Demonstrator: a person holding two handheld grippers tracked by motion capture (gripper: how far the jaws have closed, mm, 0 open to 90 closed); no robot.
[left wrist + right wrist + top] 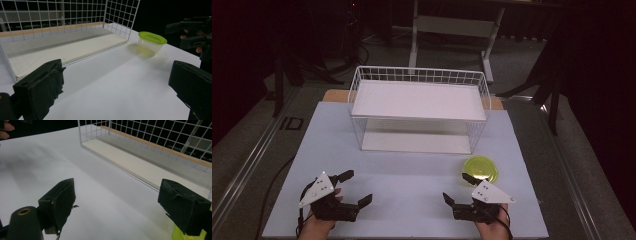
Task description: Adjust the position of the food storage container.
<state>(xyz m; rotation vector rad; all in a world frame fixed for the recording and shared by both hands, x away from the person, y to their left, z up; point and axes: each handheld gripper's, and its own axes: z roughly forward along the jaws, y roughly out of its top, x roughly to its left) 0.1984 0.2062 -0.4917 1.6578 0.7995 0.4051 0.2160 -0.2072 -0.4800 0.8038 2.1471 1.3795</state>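
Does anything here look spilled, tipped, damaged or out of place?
Nothing stands out. The wire rack stands square on the table, the green-lidded container sits upright and closed, and the left gripper and right gripper are open, holding nothing.

Bench [412, 185] top: matt white sheet, smooth, paper- or board-like; bare wood strip showing at its far edge behind the wire basket [419, 75]. Basket: thin white-coated metal wire grid, slight sheen; flat matt white boards as its shelves. Container [150, 43] right of the basket: clear, see-through plastic tub with glossy lime-green plastic lid. Left tongs [354, 187] and right tongs [458, 188]: matt black, jaw pads rough and frayed at the edges, foam- or rubber-like. Grey matt plates on top.
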